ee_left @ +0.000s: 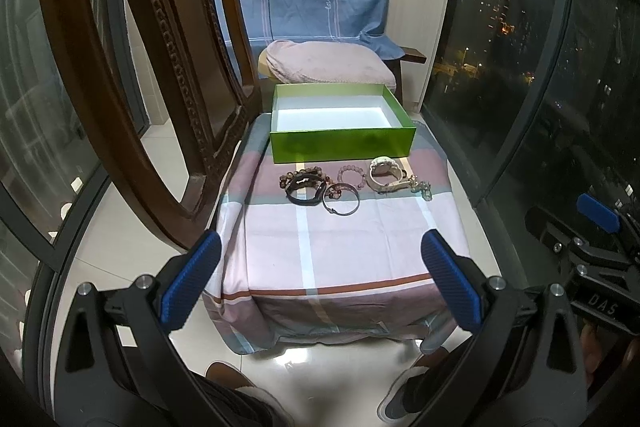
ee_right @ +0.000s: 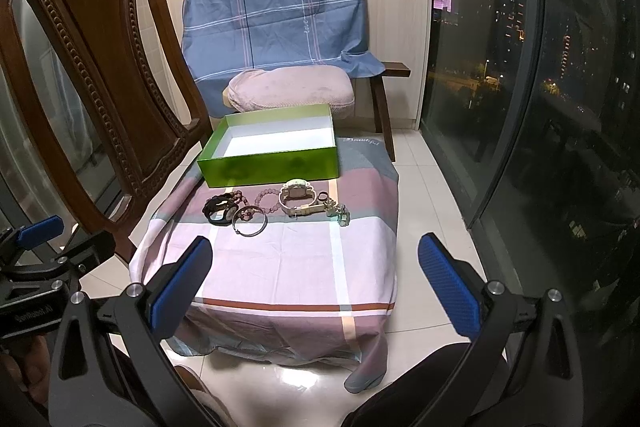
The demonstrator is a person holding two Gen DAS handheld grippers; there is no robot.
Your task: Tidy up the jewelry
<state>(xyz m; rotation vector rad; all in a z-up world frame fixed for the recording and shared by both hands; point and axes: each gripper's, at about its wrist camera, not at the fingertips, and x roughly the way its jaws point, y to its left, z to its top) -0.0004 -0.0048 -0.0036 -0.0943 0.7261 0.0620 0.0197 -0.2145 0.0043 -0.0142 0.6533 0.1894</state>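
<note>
**Desk:** What does the green box (ee_left: 342,143) hold?

**Photographer:** Only its bare white floor shows. It sits open-topped at the far end of the cloth-covered bench (ee_left: 340,251), and every piece of jewelry lies outside it, in a row just in front of its near wall.

**Desk:** Which pieces?

**Photographer:** Before the box's left half, a black band (ee_left: 303,191) lies over brown beads; beside it is a thin dark bangle (ee_left: 341,201), then a pink bead bracelet (ee_left: 351,175). A pale watch (ee_right: 297,195) rests before the box's right half, with a small green trinket (ee_right: 341,217) just beyond it.

**Desk:** Anything crowding the box?

**Photographer:** A carved wooden chair (ee_right: 86,67) stands to its left, a pink cushion (ee_right: 290,87) behind it under a draped blue plaid sheet (ee_right: 276,11).

**Desk:** And the grippers?

**Photographer:** The left gripper (ee_left: 320,277) and right gripper (ee_right: 314,281) hover at the bench's near end, well short of the box, blue fingers (ee_right: 448,285) spread wide and gripping nothing.
</note>
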